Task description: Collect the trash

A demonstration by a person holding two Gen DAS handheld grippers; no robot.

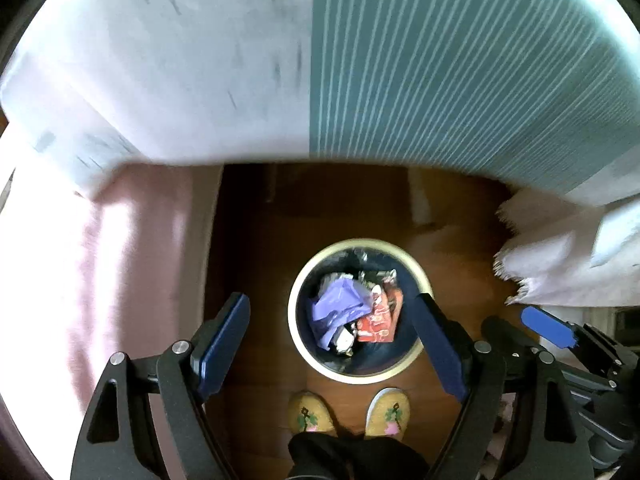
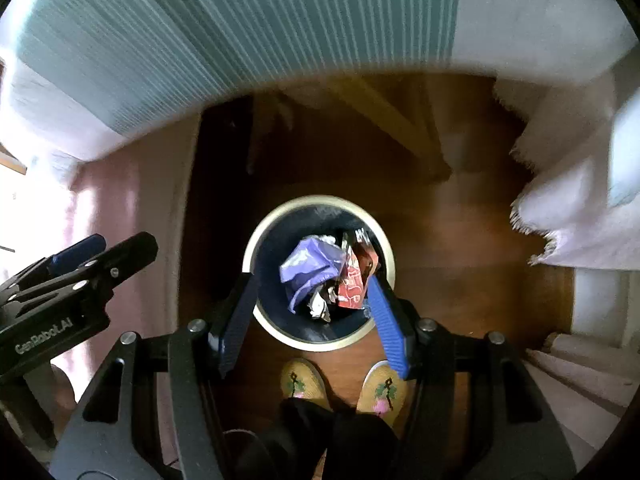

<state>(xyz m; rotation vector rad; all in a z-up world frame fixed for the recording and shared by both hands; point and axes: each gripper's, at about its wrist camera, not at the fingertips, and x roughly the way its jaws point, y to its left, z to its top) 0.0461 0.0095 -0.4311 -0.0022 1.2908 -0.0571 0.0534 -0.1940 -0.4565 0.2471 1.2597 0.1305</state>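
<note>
A round bin with a cream rim (image 1: pixel 297 340) (image 2: pixel 256 236) stands on the wooden floor below both grippers. It holds a crumpled purple bag (image 1: pixel 338 308) (image 2: pixel 308 266), a red wrapper (image 1: pixel 378 324) (image 2: pixel 351 284) and other scraps. My left gripper (image 1: pixel 332 312) is open and empty above the bin. My right gripper (image 2: pixel 310 284) is open and empty above the bin. The right gripper also shows at the right edge of the left wrist view (image 1: pixel 548 326). The left gripper shows at the left of the right wrist view (image 2: pixel 100 248).
A bed with a white and teal striped cover (image 1: pixel 440 60) (image 2: pixel 240 32) fills the top. A pink sheet (image 1: pixel 120 260) hangs at the left. A white fringed cloth (image 1: pixel 560 264) (image 2: pixel 580 208) hangs at the right. The person's yellow slippers (image 1: pixel 312 416) (image 2: pixel 300 380) stand by the bin.
</note>
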